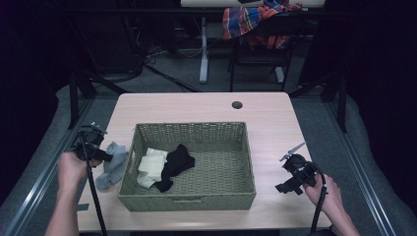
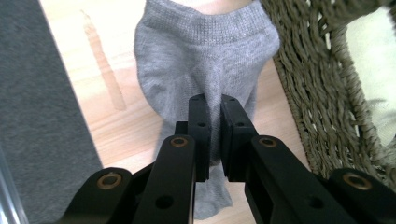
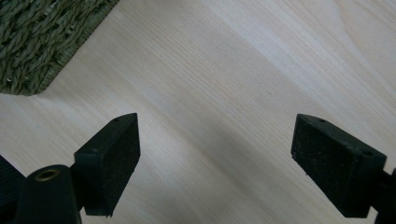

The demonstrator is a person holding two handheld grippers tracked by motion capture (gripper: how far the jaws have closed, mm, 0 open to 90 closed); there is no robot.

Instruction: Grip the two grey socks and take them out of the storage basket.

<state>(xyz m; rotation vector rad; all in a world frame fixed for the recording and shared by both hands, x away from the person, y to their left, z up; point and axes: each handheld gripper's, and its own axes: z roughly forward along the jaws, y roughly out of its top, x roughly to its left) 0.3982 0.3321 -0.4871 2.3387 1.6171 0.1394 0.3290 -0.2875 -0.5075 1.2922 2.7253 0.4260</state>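
Between the closed left tongs [image 2: 212, 105], a grey sock [image 2: 205, 56] beside the basket [image 2: 317, 107].

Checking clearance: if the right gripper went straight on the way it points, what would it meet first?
Likely the bare light wooden table: the right gripper, jaws open, looks down at it, the woven basket off to one side.

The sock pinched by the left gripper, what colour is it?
Grey sock; the left gripper view shows it best.
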